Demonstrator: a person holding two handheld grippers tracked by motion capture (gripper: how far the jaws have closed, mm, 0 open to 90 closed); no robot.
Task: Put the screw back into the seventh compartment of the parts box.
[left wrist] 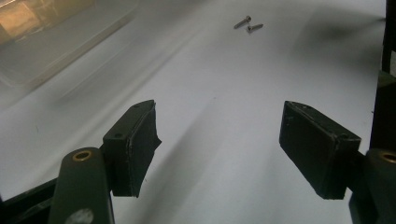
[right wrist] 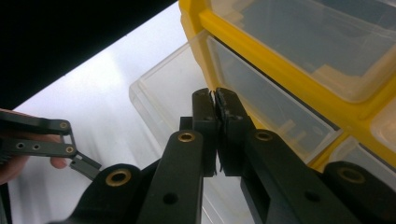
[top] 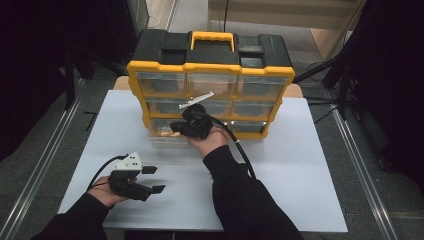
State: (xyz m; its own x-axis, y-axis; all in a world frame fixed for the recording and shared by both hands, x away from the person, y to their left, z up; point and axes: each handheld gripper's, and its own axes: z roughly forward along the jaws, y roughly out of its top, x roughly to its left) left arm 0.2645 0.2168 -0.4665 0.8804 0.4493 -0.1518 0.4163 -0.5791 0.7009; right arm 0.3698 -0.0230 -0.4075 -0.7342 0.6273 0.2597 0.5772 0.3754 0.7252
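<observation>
Right gripper (right wrist: 215,100) at the yellow organizer (top: 210,67), jaws pressed together at the front edge of a pulled-out clear drawer (right wrist: 163,93); possibly pinching its lip, hard to tell. Left gripper (left wrist: 219,140) spread wide over the white table (left wrist: 224,84), two screws (left wrist: 248,24) lying well ahead.

A drawer cabinet (top: 210,85) stands upright at the far middle of the worktop (top: 300,190), its drawer fronts facing the person. One drawer (top: 167,142) is pulled out of the bottom row at the cabinet's left end and juts forward over the worktop. The right gripper (top: 175,127) is just before that bottom row, at the pulled-out drawer. The left gripper (top: 152,179) sits near the front left of the worktop, well apart from the cabinet. Two screws (left wrist: 248,24) lie side by side on the worktop beyond the left gripper.
</observation>
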